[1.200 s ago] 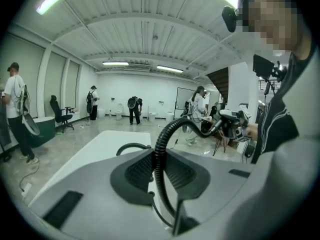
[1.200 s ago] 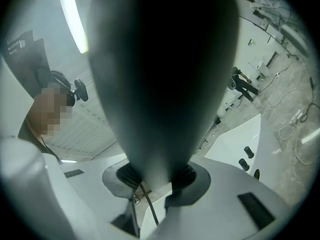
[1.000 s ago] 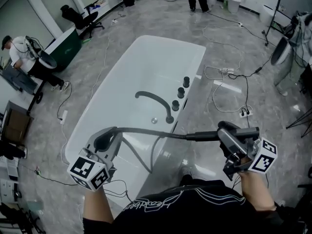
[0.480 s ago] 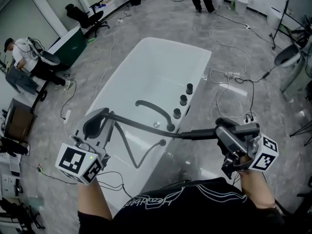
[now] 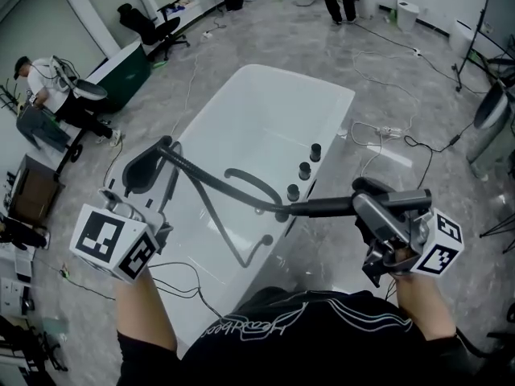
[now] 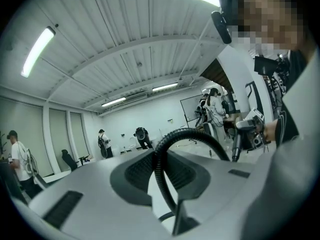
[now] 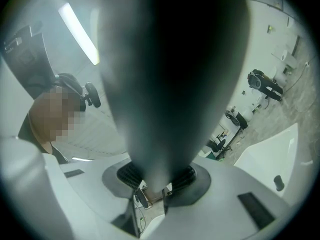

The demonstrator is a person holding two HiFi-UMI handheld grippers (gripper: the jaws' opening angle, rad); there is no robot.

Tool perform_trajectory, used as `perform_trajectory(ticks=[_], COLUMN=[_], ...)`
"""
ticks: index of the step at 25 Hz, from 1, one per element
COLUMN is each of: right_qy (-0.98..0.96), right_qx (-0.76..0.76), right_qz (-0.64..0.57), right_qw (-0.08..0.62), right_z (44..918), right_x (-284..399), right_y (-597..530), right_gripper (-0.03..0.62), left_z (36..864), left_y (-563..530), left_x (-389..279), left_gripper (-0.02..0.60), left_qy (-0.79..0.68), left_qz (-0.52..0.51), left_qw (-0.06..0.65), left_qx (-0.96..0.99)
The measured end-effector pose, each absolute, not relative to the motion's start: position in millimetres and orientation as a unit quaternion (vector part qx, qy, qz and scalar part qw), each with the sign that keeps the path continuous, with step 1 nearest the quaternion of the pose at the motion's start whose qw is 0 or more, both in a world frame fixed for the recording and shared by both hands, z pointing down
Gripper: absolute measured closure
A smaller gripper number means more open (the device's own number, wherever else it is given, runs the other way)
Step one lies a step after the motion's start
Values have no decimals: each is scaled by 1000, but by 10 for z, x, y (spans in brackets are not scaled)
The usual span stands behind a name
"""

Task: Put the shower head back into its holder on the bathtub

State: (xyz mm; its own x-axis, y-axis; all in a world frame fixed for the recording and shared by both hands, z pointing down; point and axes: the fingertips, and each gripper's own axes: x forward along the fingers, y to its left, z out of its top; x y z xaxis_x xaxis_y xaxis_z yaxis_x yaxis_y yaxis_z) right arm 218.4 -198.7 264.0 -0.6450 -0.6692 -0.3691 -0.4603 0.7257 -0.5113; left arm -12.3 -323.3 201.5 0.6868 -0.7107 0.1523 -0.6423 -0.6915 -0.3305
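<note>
Jaws: left gripper [image 5: 150, 166] clamps hose [image 5: 217, 186], right gripper [image 5: 364, 198] clamps shower head [image 5: 322, 207]; three knobs [image 5: 304, 170].

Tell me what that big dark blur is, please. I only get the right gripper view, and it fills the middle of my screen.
Observer: It's the shower head. In the head view the right tongs are clamped on its dark handle.
Visitor: Is the other hand doing anything?
Observer: Yes. The left tongs grip the hose, holding a loop of it up above the white bathtub.
Visitor: So is it back in place?
Observer: Not yet. The head view shows it in the air, near the row of knobs on the tub's rim.
</note>
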Motion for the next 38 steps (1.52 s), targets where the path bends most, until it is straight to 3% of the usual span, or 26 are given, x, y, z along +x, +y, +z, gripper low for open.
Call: perform_trajectory(ticks=[11, 25, 38], right_qy=[886, 873, 871], right_qx=[-331, -356, -357], right_qz=[-177, -242, -264], right_qw=[273, 227, 210], right_z=[2548, 3125, 3284], right_x=[2193, 2194, 2070], right_y=[-2050, -2291, -2368], right_gripper=[471, 471, 473], left_z=[1862, 3077, 3975], left_y=[-3322, -3388, -3254], left_x=[-11, -278, -515], left_gripper=[517, 518, 518], left_qy=[362, 368, 370], left_qz=[-127, -142, -155], left_qw=[143, -9, -107], left_qx=[-912, -919, -910])
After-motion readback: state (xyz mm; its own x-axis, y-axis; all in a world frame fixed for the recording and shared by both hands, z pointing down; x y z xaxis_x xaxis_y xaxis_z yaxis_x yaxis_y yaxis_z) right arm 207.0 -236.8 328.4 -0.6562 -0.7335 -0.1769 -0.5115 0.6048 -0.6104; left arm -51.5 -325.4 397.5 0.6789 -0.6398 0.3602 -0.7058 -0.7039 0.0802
